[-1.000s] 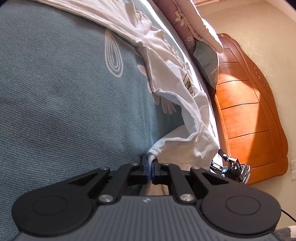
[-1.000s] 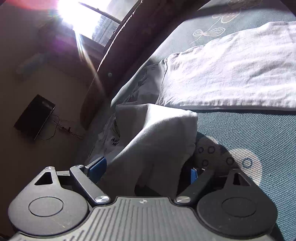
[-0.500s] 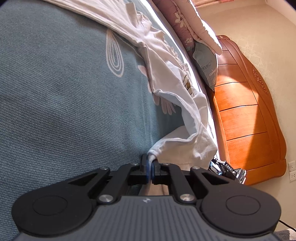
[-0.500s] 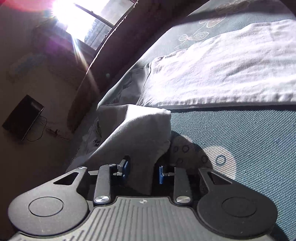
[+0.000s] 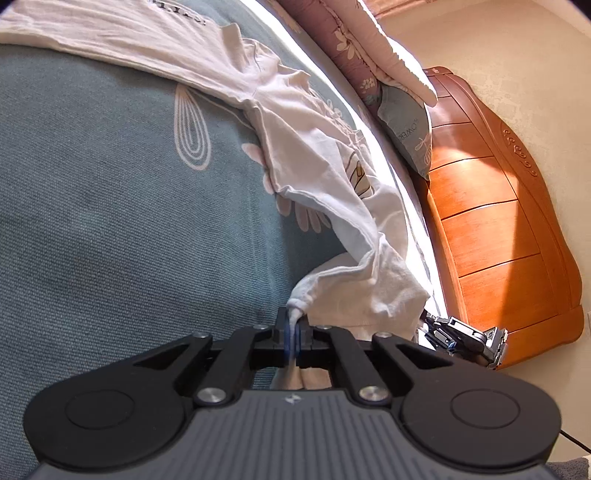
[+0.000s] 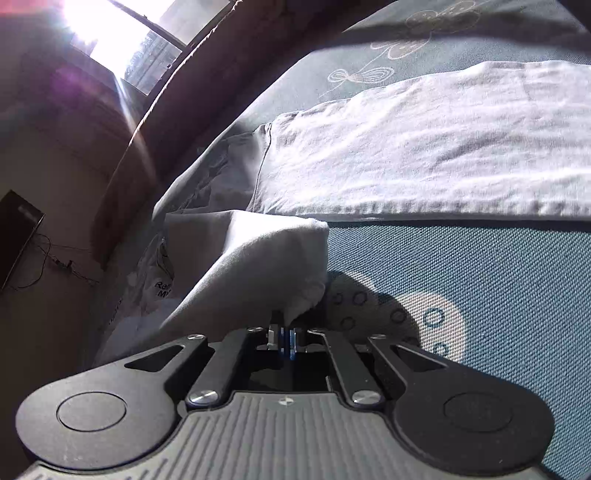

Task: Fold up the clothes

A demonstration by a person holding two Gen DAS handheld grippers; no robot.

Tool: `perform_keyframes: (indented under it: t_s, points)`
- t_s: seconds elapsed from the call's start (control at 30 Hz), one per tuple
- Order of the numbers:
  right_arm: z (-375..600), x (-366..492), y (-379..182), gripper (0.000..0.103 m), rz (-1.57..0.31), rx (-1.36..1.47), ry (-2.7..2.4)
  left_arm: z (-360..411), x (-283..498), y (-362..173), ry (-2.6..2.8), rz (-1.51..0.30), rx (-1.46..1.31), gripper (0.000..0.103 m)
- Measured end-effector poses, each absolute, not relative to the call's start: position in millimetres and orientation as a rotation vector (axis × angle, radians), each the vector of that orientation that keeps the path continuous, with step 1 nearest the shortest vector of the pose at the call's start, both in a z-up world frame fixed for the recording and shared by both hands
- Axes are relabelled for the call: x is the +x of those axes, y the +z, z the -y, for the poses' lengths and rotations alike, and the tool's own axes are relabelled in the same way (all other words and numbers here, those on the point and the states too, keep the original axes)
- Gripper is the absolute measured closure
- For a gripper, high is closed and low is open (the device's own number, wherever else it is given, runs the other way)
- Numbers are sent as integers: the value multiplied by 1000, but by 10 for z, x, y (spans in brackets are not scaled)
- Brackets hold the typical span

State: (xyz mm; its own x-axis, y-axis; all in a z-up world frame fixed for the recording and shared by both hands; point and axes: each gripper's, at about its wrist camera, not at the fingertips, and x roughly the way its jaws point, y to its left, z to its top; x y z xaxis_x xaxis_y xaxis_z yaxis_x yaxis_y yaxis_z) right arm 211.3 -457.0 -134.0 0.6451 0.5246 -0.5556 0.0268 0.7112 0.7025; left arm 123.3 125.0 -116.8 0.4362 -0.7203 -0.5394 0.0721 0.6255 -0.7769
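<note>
The white T-shirt [image 5: 314, 155] is lying across the teal bedspread [image 5: 110, 221], its long axis running from 10 o'clock toward 5 o'clock in the left wrist view. The left gripper [image 5: 294, 332] and the right gripper [image 6: 287, 341] are each clenching their jaws on a bunched corner of it.

Harsh window [image 6: 99, 33] glare, fisheye warping

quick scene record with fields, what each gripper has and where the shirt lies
garment: white shirt, spread over the teal bedspread, one end draped toward the bed's edge
left gripper: shut on a bunched corner of the shirt
right gripper: shut on a fold of the shirt's cloth
beside bed: wooden headboard, pillows
fold status: shirt not yet folded
</note>
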Motion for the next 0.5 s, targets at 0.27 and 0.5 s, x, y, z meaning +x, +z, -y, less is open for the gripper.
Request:
perform_keyframes:
  t_s: [0.27,0.5]
  points:
    - [4763,1526,-649,99,-718,794,404,-1181,1007,-533,-664,-906,-737,102]
    - [4784,1100,-330,99,-742,814,483,-1405,723,-125,-616,-835,-729,102]
